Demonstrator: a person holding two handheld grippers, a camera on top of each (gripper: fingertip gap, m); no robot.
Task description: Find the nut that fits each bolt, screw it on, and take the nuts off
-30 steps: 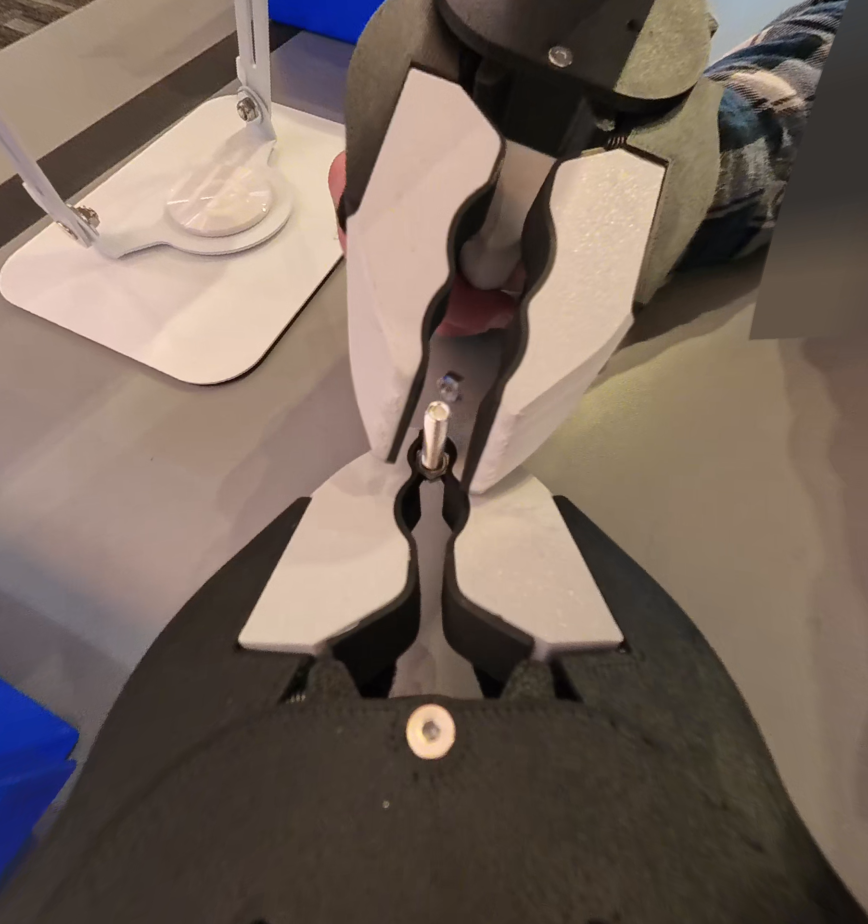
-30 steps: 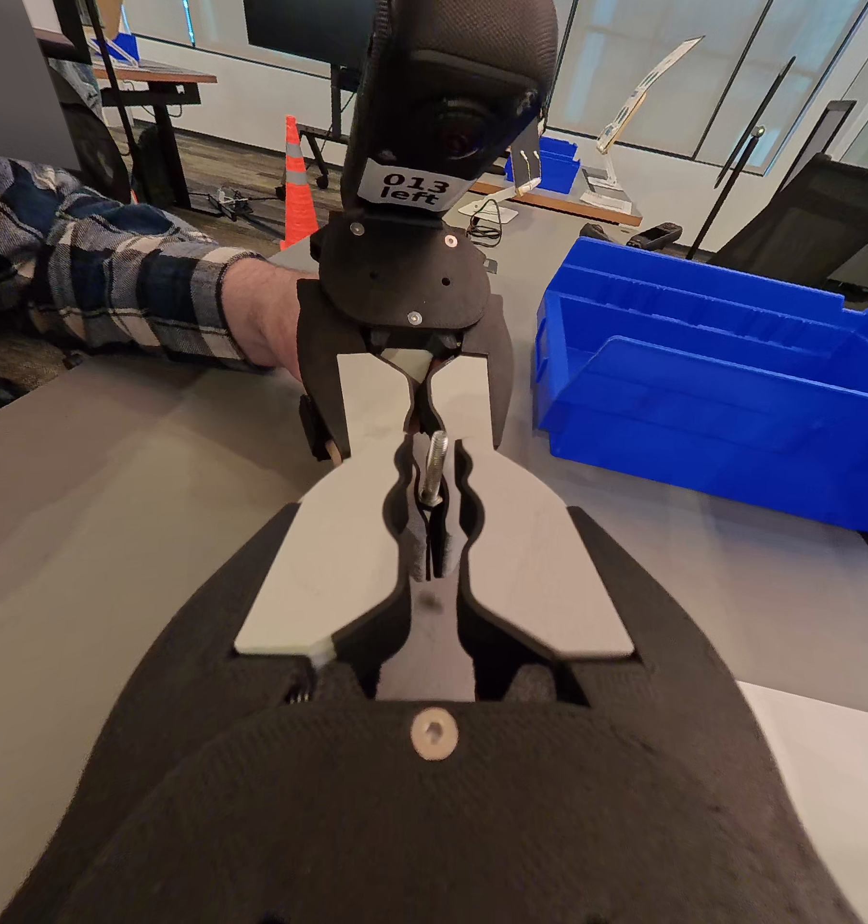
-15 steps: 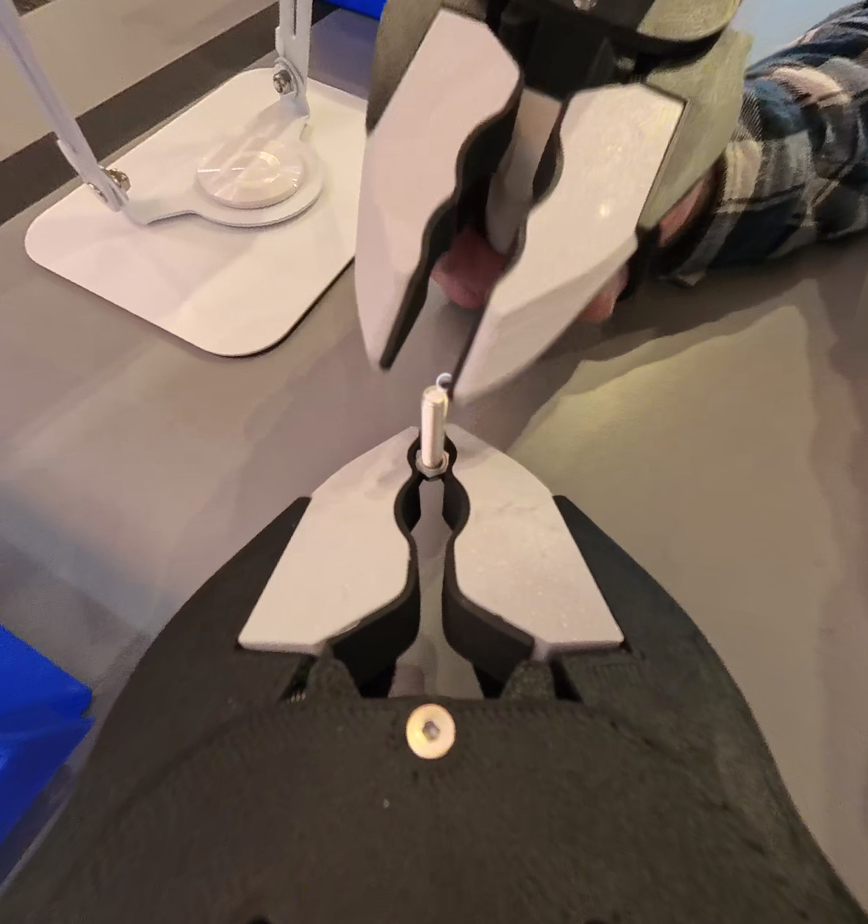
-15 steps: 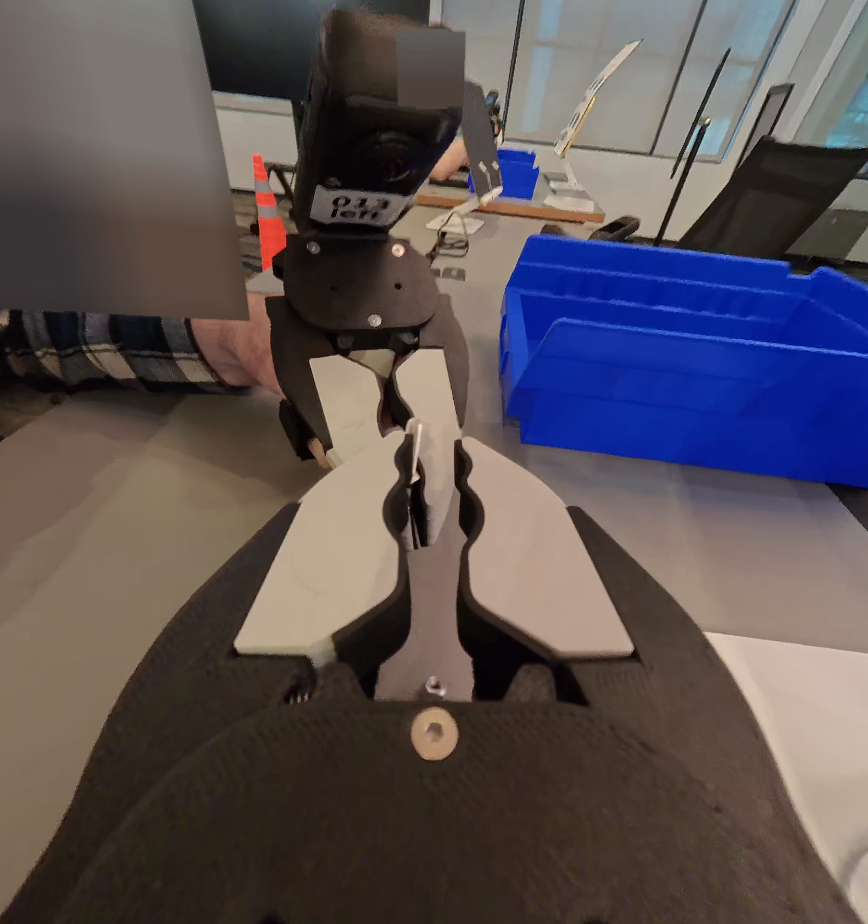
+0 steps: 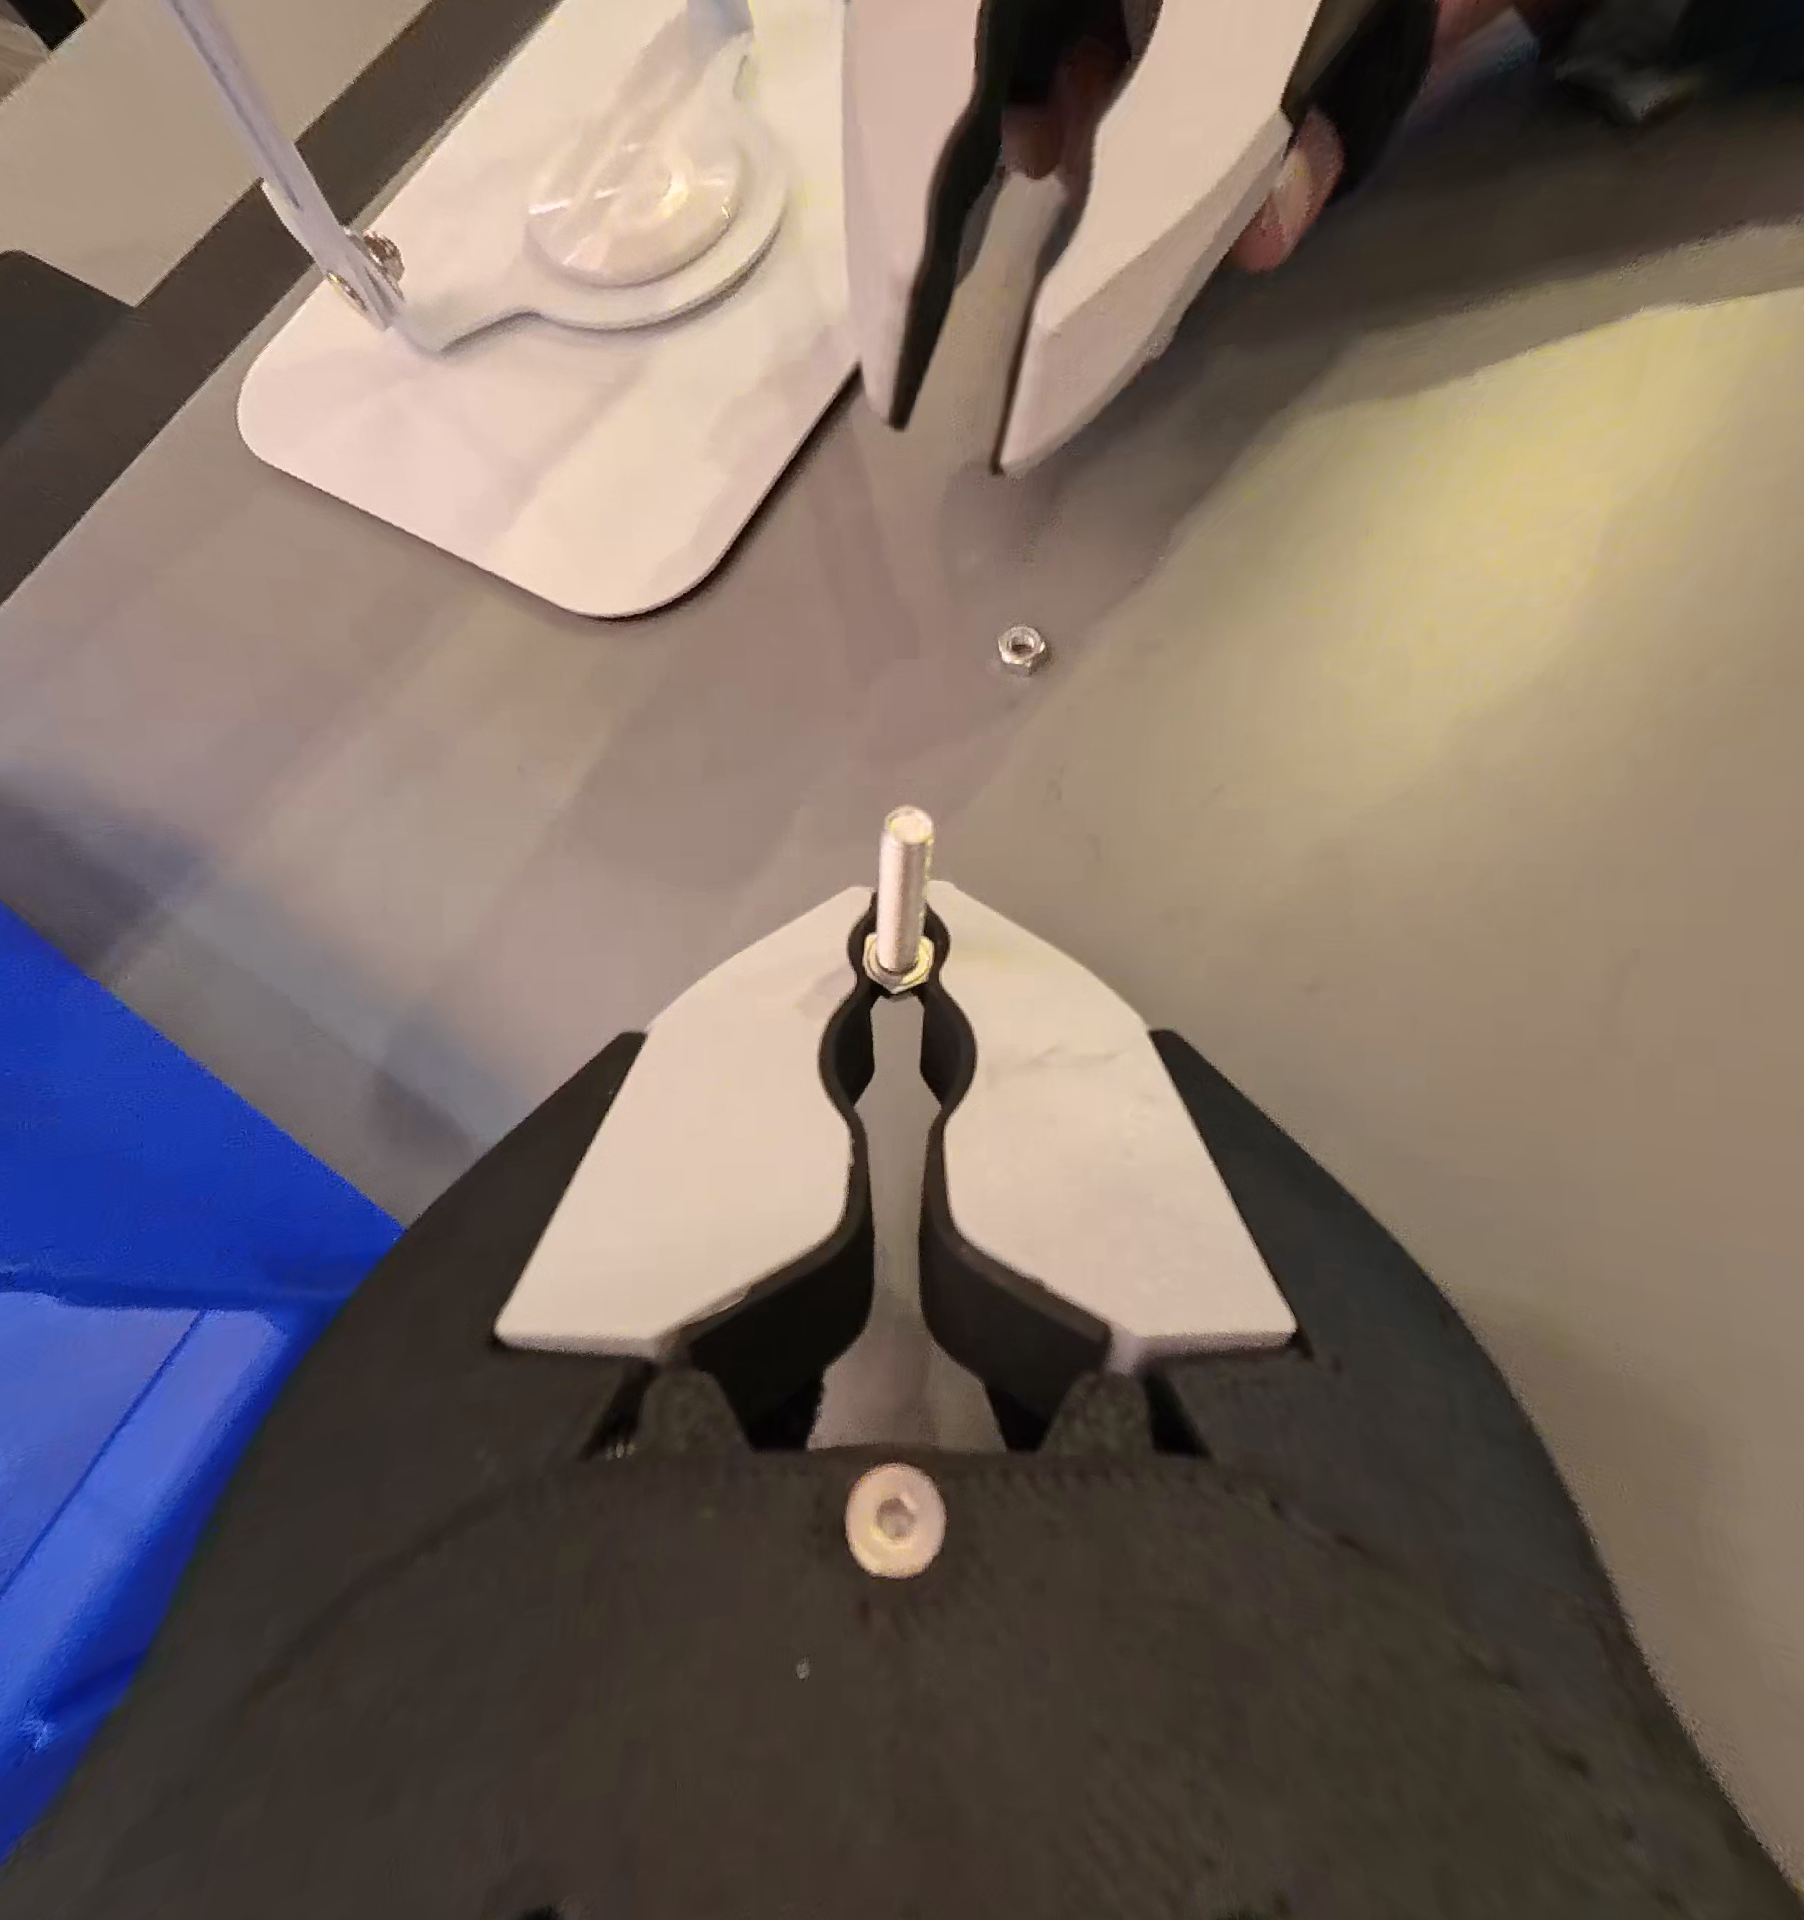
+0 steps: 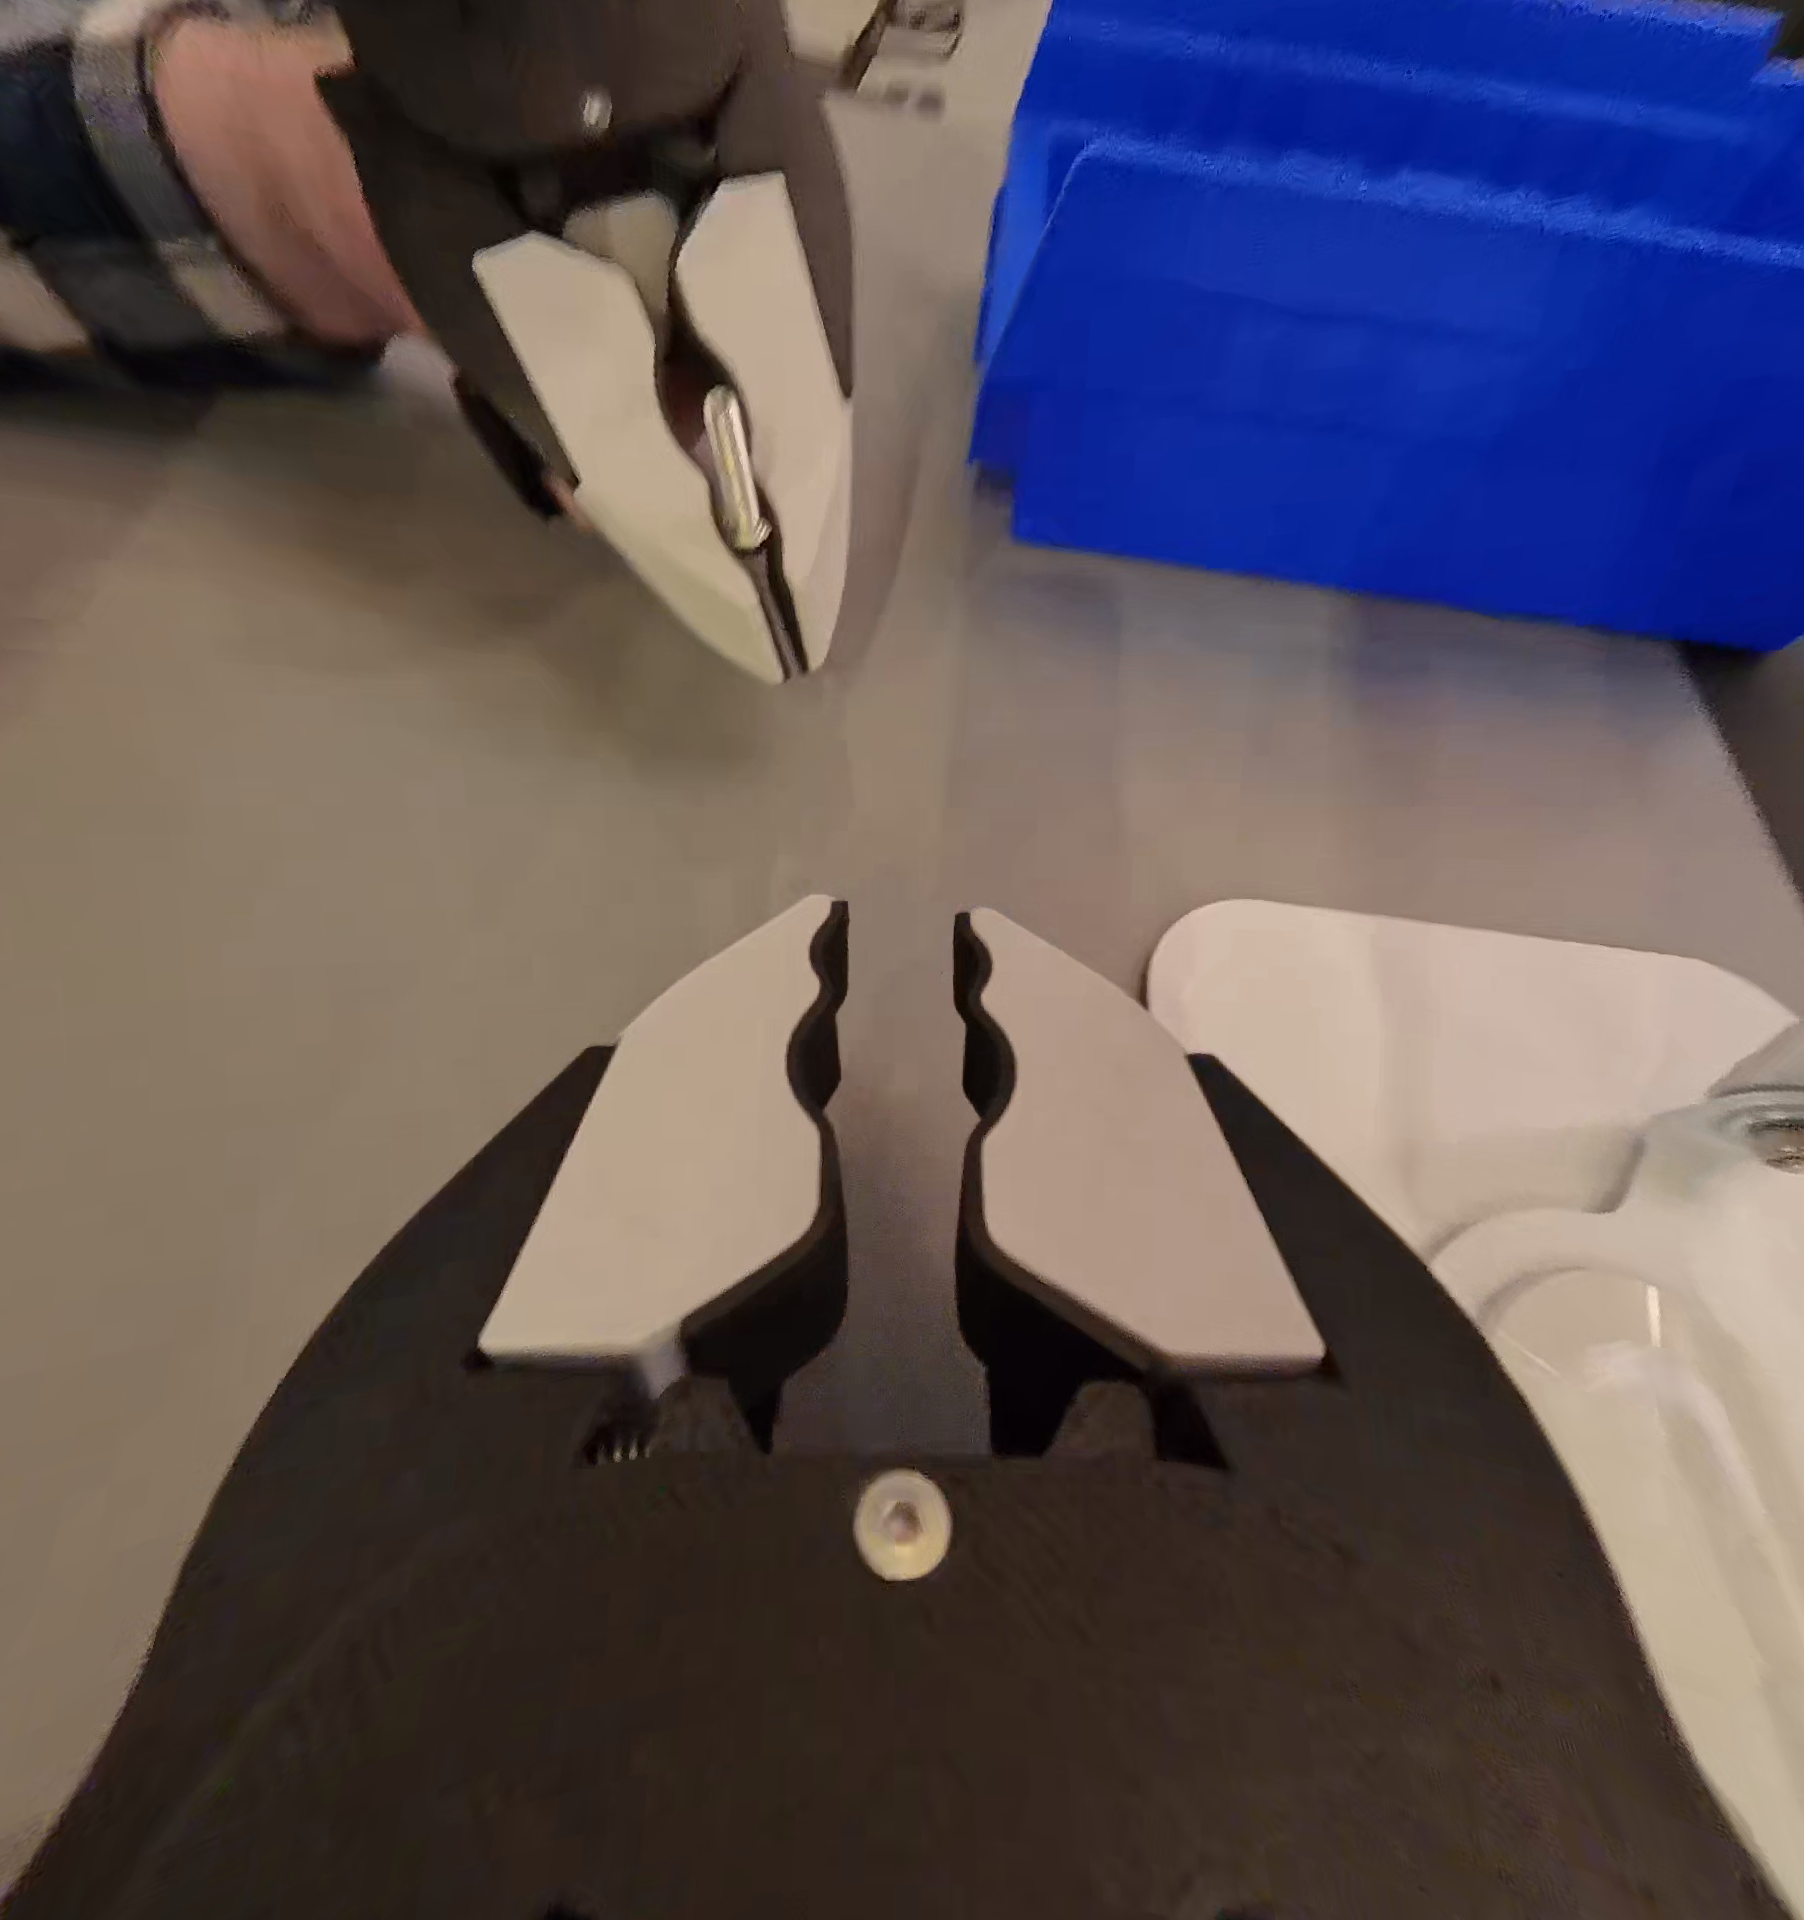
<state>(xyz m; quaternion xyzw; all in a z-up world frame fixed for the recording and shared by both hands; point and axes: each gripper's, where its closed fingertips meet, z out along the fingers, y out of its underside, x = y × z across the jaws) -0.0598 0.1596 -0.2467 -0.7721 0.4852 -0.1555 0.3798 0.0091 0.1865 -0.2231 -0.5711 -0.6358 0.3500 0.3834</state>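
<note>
Grey table (image 5: 1397,831) bears a loose nut (image 5: 1022,654); left gripper (image 5: 899,961) pinches a bolt (image 5: 900,894), right gripper (image 6: 900,914) spread.

We noted both grippers, left (image 5: 900,940) and right (image 6: 900,914), had black textured bodies, pale grey fingers with wavy black pads, one silver hex screw each; a plaid sleeve (image 6: 67,208).

A wide stretch of bare grey surface (image 5: 1397,727) lies open between the two hand-held grippers, broken only by one small loose nut (image 5: 1020,652) lying flat near its middle. A white stand base (image 5: 524,468) with slanted metal struts blocks one side, just beside the right hand-held gripper (image 6: 900,914), whose fingers stand apart with nothing between them. A blue bin (image 6: 1397,312) walls off the far side, beside the left hand-held gripper (image 5: 900,940).
</note>
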